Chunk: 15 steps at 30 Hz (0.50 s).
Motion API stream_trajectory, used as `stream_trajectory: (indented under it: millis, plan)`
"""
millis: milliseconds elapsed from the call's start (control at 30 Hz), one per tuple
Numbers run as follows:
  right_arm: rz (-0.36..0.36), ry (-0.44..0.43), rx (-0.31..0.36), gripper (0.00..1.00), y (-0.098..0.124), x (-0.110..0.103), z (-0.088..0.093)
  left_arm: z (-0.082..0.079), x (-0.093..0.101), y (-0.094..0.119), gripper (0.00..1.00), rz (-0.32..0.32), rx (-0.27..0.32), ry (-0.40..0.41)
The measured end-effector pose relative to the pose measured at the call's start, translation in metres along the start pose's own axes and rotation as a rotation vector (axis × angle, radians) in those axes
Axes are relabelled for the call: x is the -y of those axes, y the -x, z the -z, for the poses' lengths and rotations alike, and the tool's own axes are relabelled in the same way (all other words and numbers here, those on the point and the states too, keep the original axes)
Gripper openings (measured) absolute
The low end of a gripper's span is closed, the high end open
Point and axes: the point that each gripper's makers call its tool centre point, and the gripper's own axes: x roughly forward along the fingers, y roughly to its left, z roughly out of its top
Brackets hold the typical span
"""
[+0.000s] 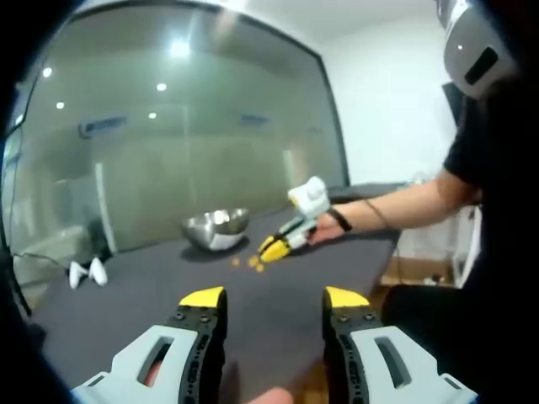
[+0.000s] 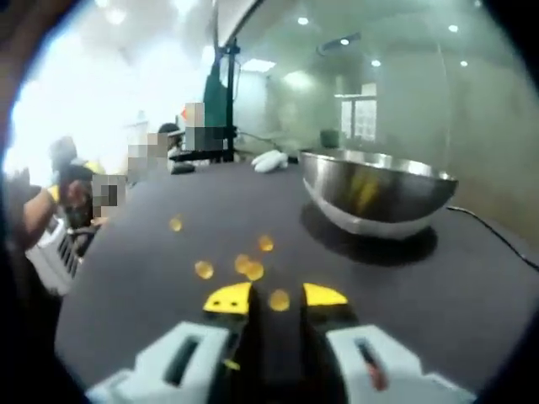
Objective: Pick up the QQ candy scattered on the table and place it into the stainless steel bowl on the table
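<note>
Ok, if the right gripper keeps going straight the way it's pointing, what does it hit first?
Most likely the yellow candy lying on the table between the right gripper tips, jaws open around it. Other candies lie just beyond; depth is hard to judge.

Yellow candies (image 2: pixel 253 269) beside steel bowl (image 2: pixel 376 194)

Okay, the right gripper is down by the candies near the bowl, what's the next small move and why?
Probably close the right gripper on the candy sitting between its jaws, which stand slightly apart with that piece in the gap. The stainless steel bowl is just ahead to the right, so a lift and short carry would follow. The left gripper waits open over the table.
</note>
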Motion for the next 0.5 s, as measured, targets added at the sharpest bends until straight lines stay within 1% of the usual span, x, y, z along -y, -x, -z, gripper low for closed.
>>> stream_trajectory:
  millis: [33,67,100,167,233,333,500]
  plan:
    - [-0.004,0.001,0.0,0.18,-0.0002,-0.0008,0.0,0.0006,-0.0003,0.0001,0.46,-0.001,-0.001,0.0]
    - [-0.017,0.006,-0.003,0.11,-0.0004,-0.0032,0.0,0.0009,-0.0007,0.0004,0.46,-0.002,-0.001,0.001]
    - [-0.017,0.015,-0.005,0.09,-0.0007,-0.0042,-0.0003,0.001,-0.0011,0.0006,0.46,-0.004,-0.001,0.003]
    - [-0.013,0.026,-0.004,0.09,-0.0009,-0.0042,-0.0006,0.001,-0.0018,0.0011,0.46,-0.005,-0.001,0.004]
    - [-0.009,0.003,-0.001,0.09,-0.0009,-0.0042,-0.0003,0.0005,-0.0017,0.0014,0.46,-0.004,0.0,0.003]
    - [-0.006,-0.005,0.012,0.09,-0.0002,-0.0043,0.0,-0.0003,-0.0009,0.0016,0.46,0.0,0.002,0.001]
    - [-0.013,-0.036,0.019,0.09,-0.0004,-0.0035,-0.0005,0.0025,-0.0052,0.0032,0.46,-0.02,-0.003,0.012]
